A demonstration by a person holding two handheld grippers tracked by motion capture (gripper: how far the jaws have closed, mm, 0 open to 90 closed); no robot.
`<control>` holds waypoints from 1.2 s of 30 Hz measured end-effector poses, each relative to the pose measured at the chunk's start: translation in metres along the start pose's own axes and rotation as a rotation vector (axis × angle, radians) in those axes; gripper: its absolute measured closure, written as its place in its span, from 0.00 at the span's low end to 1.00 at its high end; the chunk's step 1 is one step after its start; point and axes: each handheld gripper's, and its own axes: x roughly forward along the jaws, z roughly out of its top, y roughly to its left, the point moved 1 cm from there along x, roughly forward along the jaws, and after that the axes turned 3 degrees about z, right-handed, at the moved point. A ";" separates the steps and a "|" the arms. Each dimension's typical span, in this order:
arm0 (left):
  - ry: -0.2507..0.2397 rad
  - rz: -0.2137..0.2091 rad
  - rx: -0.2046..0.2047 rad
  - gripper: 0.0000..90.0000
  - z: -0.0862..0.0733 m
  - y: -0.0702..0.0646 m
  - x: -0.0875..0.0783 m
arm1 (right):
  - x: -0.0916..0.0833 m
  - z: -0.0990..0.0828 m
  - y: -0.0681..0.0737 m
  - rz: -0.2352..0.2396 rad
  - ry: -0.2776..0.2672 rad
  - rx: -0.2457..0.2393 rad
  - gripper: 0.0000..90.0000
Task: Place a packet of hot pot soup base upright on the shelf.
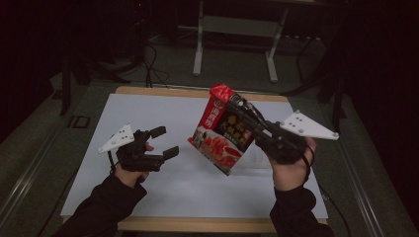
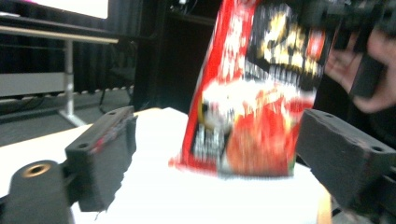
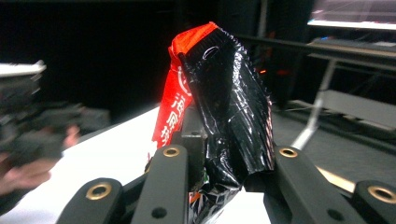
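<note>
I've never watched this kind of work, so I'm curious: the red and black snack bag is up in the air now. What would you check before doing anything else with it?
1. Right gripper shut on the bag: ok, its jaws pinch the bag's upper part in the right gripper view.
2. Bag clear of the table: ok, it hangs tilted above the white surface.
3. Left gripper off the bag: ok, its jaws stand open and apart from it.
4. Bag sealed and undamaged: cannot tell, the left gripper view is blurred.
5. Firmness of the grip: cannot tell; the foil is crumpled between the jaws.
</note>
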 end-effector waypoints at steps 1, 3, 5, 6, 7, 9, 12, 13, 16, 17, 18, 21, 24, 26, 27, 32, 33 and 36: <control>0.011 0.007 0.003 0.09 -0.002 0.001 -0.001 | -0.001 0.003 -0.002 -0.019 -0.008 -0.001 0.85; 0.022 0.019 0.012 0.06 -0.005 0.002 -0.003 | -0.002 0.008 -0.007 -0.054 -0.016 -0.006 0.85; 0.038 0.042 0.018 0.01 -0.009 0.003 -0.005 | -0.002 0.012 -0.012 -0.088 -0.024 -0.006 0.84; 0.039 0.071 0.026 0.01 -0.012 0.005 -0.008 | -0.002 0.014 -0.015 -0.104 -0.028 -0.003 0.84; 0.041 0.083 0.029 0.01 -0.014 0.006 -0.010 | -0.001 0.015 -0.019 -0.136 -0.042 0.003 0.84; 0.051 0.094 0.020 0.01 -0.021 0.008 -0.013 | -0.001 0.015 -0.022 -0.165 -0.052 0.001 0.84; 0.071 0.099 0.006 0.01 -0.030 0.009 -0.017 | 0.002 0.014 -0.026 -0.209 -0.055 -0.005 0.84; 0.080 0.105 0.005 0.01 -0.034 0.009 -0.018 | 0.003 0.013 -0.028 -0.223 -0.054 -0.007 0.84; 0.111 0.125 0.035 0.01 -0.045 0.008 -0.021 | 0.007 0.007 -0.032 -0.253 -0.046 -0.001 0.84; 0.115 0.143 0.053 0.01 -0.048 0.007 -0.022 | 0.008 0.004 -0.034 -0.260 -0.044 0.007 0.84; 0.118 0.144 0.058 0.01 -0.050 0.007 -0.023 | 0.010 0.001 -0.036 -0.272 -0.039 0.010 0.84; 0.119 0.147 0.056 0.01 -0.054 0.008 -0.024 | 0.016 -0.008 -0.041 -0.291 -0.020 0.023 0.84; 0.120 0.149 0.051 0.01 -0.056 0.009 -0.024 | 0.024 -0.018 -0.045 -0.306 0.000 0.029 0.84; 0.122 0.151 0.048 0.01 -0.058 0.010 -0.024 | 0.028 -0.024 -0.047 -0.314 0.010 0.043 0.84; 0.127 0.154 0.049 0.01 -0.060 0.010 -0.023 | 0.031 -0.027 -0.048 -0.320 0.017 0.052 0.84; 0.129 0.158 0.042 0.01 -0.062 0.011 -0.023 | 0.042 -0.041 -0.051 -0.324 0.043 0.083 0.84; 0.127 0.160 0.041 0.01 -0.062 0.011 -0.023 | 0.044 -0.043 -0.051 -0.325 0.049 0.086 0.84; 0.124 0.160 0.038 0.01 -0.062 0.012 -0.023 | 0.051 -0.047 -0.051 -0.334 0.057 0.091 0.84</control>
